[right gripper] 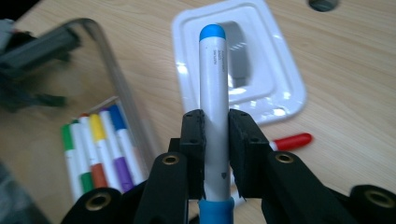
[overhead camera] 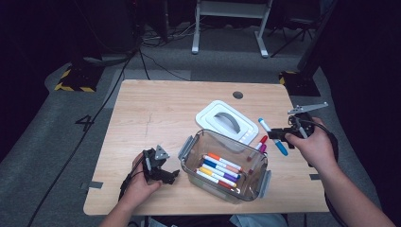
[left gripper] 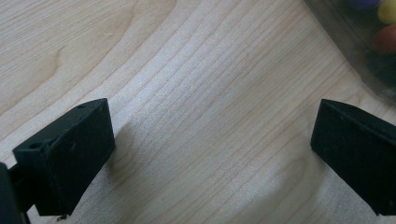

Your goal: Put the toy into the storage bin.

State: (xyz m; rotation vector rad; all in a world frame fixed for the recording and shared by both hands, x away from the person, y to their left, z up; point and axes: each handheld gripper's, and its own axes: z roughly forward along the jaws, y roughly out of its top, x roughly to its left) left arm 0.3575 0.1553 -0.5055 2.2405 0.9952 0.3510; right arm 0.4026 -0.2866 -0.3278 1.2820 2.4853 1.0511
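The right claw [right gripper: 215, 140] clamps a blue marker [right gripper: 213, 88] above the counter [overhead camera: 156, 113], right of the box [overhead camera: 222, 165]. Gripped mid-barrel, it could pivot and miss. The left claw [left gripper: 210, 154] gapes wide, empty, left of the box.

Overhead light brightens the worktop [overhead camera: 156, 109] while the far floor and room sit dark. The white lid [right gripper: 280, 88] shows glare. The clear box [right gripper: 112, 60] looks blurred.

Right gripper [right gripper: 215, 154] with black jaws clamped on a white blue-capped marker [right gripper: 213, 93], white rectangular plastic lid [right gripper: 285, 88] behind, clear plastic box [right gripper: 116, 74] of coloured markers [right gripper: 100, 149] left, red-capped marker [right gripper: 292, 141] right, light wooden table [right gripper: 355, 70]
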